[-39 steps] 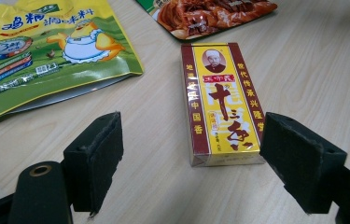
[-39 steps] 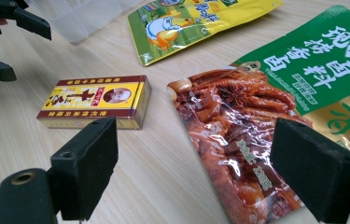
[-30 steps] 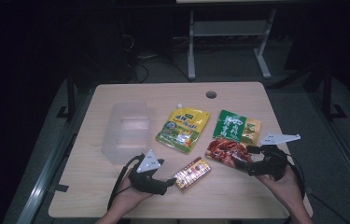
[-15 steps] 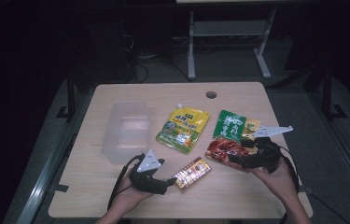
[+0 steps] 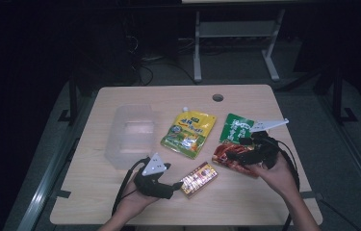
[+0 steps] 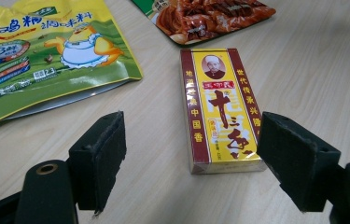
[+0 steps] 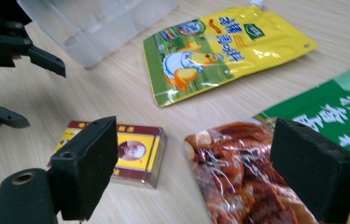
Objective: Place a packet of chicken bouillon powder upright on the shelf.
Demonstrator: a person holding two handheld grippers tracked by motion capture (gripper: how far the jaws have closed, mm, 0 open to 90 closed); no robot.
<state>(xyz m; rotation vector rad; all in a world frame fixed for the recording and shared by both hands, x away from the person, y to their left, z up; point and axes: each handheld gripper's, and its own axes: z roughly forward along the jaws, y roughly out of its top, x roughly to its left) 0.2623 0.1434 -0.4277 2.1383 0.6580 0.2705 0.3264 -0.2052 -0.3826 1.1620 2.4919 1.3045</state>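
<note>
Two grippers, left gripper (image 5: 177,185) and right gripper (image 5: 226,155), fingers spread wide and empty beside the spice box (image 5: 199,178), could nudge it askew if closing off-centre.

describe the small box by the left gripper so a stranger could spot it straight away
On the wooden table, look at the near edge, just ahead of the left gripper. The small box lies flat there: the only rigid carton among soft pouches, yellow with dark red borders.

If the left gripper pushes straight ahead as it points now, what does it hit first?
Most likely the spice box: it lies just ahead of the open left gripper, nearer one jaw. Beyond it is the red packet.
</note>
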